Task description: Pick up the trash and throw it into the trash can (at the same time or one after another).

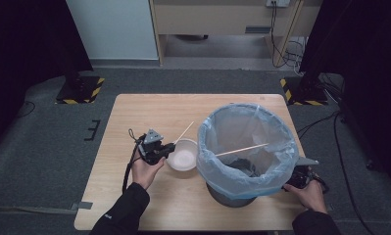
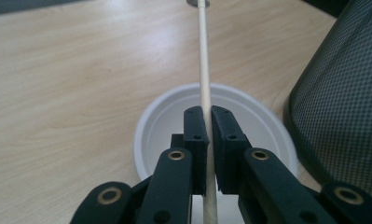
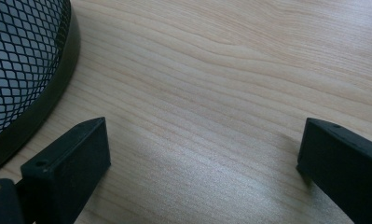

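Note:
My left gripper (image 1: 169,147) (image 2: 208,112) is shut on a thin wooden stick (image 2: 204,70) (image 1: 184,132), held over a white bowl (image 1: 183,155) (image 2: 161,126) near the table's middle. The stick runs from between the jaws away over the bowl toward the far side. A second wooden stick (image 1: 241,150) lies across the mouth of a black mesh bin (image 1: 231,196) lined with a pale blue bag (image 1: 247,142). My right gripper (image 3: 200,140) stands open low over bare wood, beside the bin's base (image 3: 25,74); in the high view it sits at the bin's right (image 1: 301,177).
The wooden table (image 1: 144,112) has free room at its far and left parts. The bin stands close to the right and front edges. Grey floor, black stands with striped bases (image 1: 80,90) and cables (image 1: 330,122) surround the table.

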Motion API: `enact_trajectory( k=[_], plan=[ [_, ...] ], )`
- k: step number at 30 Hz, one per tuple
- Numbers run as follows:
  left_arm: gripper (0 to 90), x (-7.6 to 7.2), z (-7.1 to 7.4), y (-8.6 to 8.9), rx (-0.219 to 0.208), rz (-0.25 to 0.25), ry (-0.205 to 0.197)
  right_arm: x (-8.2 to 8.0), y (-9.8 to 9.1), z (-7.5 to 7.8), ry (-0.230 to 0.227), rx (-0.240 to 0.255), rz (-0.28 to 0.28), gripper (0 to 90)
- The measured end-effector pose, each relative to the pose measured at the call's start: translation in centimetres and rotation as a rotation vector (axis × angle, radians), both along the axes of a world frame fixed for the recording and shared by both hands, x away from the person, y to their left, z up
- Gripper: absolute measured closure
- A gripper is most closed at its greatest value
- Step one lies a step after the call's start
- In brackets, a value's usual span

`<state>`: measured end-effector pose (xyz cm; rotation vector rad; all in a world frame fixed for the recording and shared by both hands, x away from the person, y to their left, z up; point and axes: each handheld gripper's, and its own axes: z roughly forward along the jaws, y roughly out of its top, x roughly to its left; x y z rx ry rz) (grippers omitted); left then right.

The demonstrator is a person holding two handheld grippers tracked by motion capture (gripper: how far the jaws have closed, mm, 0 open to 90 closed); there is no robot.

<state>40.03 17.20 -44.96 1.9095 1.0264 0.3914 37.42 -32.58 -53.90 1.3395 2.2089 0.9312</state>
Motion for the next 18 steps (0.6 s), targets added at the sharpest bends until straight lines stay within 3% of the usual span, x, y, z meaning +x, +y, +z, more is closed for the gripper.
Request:
enact_trajectory(
  k=[18],
  plan=[
    [85.0,-1.9,6.5,2.4,-0.137,0.047,-0.19,0.0,0.0,0.0,0.003,0.0,0.002,2.5]
  ],
)
